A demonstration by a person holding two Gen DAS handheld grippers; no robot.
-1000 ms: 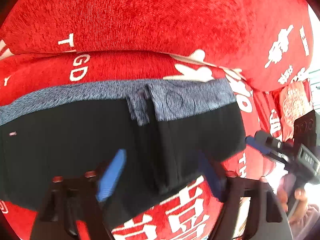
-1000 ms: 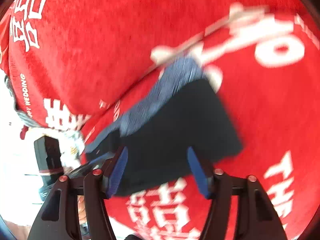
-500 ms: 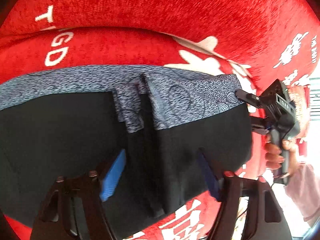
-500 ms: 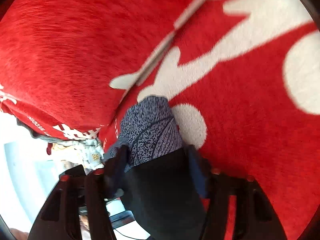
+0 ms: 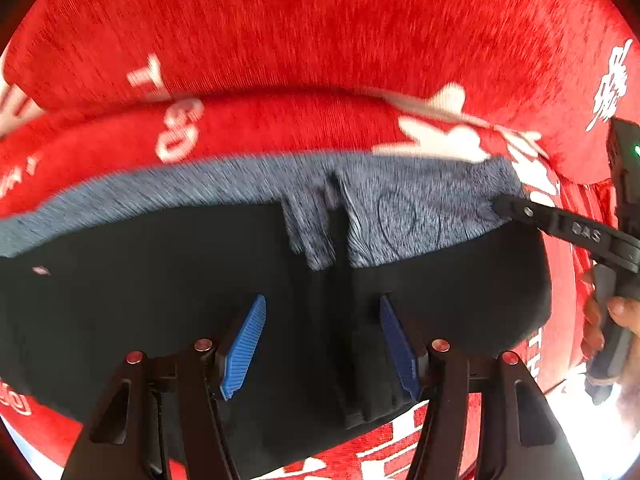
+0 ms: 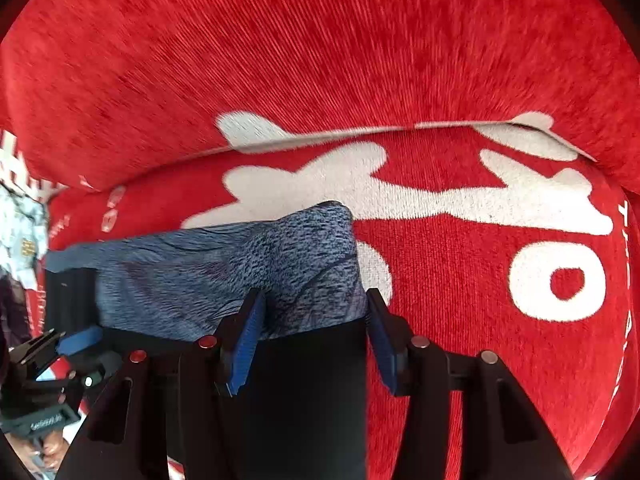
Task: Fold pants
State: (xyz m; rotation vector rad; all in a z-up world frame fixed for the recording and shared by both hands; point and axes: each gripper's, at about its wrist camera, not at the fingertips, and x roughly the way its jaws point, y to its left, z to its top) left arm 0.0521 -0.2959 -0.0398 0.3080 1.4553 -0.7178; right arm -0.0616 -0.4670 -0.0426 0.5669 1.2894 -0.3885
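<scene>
I find the pants (image 5: 160,300) lying flat on a red sofa cover (image 5: 320,40) printed with white lettering. The black fabric spreads wide across the seat, and the mottled grey-blue waistband (image 5: 420,208) runs along the far edge, just beside the seam where seat meets backrest.

My left gripper (image 5: 322,344) points steeply down over the black cloth near the middle, where a vertical fold line runs away from me. Its jaws are closing; the blue pads (image 5: 244,348) stand apart, cloth lying below and between them, and I see neither pad pressing on it. I report it released.

My right gripper (image 6: 312,340) sits at the waistband's corner (image 6: 320,248). Its jaws are opening. The black fabric and the band's edge fill the gap from pad to pad, the right pad lying along the cloth's outer edge. Whether the pads squeeze the fabric I cannot tell.

From the left wrist view, the right gripper's black finger (image 5: 560,228) touches the waistband's corner, with the person's hand (image 5: 616,320) on the handle behind. From the right wrist view, the left gripper's blue pad (image 6: 80,338) shows at the lower left.

The backrest cushion (image 6: 320,40) rises directly behind the waistband and bounds the work area. The left view is motion-blurred.
</scene>
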